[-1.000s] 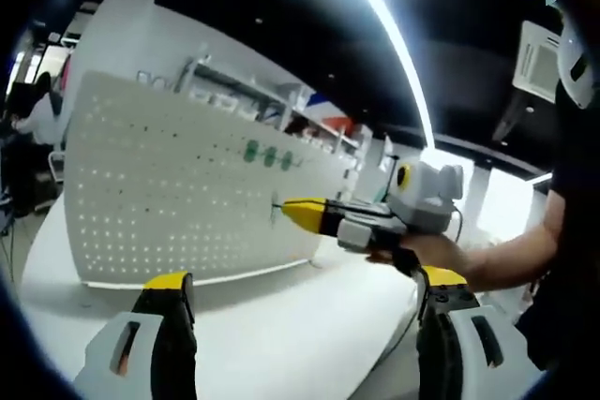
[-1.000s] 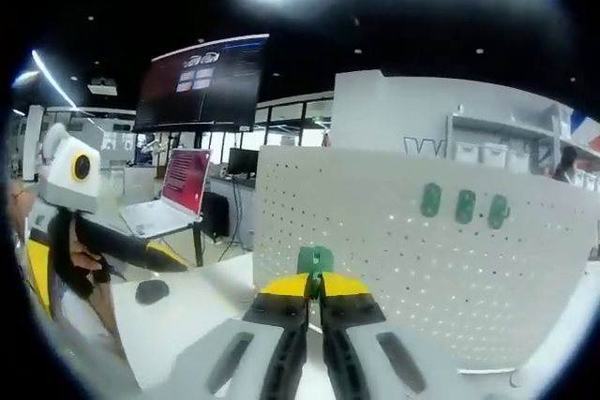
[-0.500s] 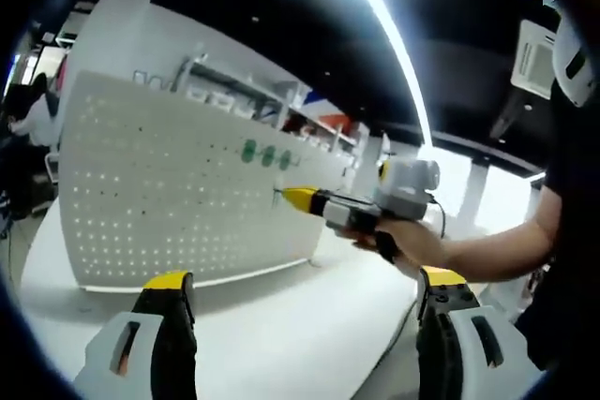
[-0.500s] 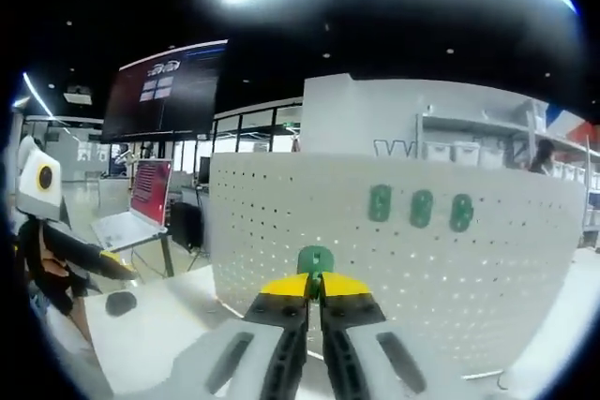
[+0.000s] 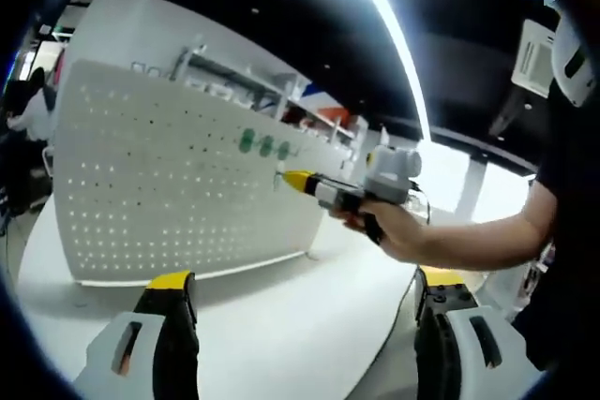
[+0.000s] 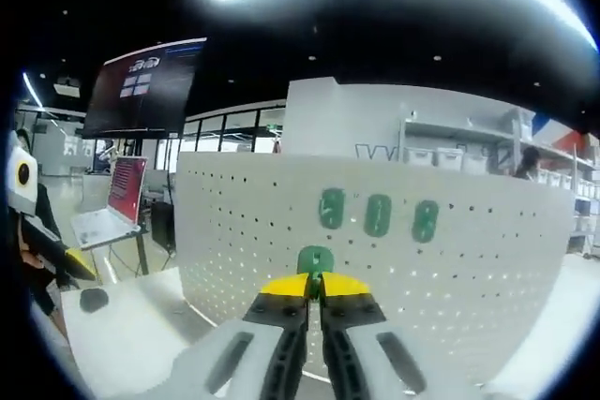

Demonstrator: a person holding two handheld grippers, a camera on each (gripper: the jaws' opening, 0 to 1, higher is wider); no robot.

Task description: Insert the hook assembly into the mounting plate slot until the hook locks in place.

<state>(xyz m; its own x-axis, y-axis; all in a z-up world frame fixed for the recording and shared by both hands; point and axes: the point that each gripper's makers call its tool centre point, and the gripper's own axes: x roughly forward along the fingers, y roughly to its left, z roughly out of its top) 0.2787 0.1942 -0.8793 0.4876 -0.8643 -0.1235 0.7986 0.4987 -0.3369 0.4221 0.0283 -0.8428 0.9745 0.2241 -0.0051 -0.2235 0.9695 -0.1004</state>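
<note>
A: Right gripper [image 6: 315,285] is clamped on the green hook [image 6: 315,259], near the pegboard [image 6: 281,231]?
B: Yes. Left gripper [image 5: 305,302] gapes empty. Square the hook to the holes, push straight.

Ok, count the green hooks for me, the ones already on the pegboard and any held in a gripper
Green hooks on the pegboard: 3
Green hook held in the right gripper: 1
Total: 4

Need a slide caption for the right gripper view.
Right gripper, shut on a green hook, nears the white pegboard below three mounted green hooks.
</note>
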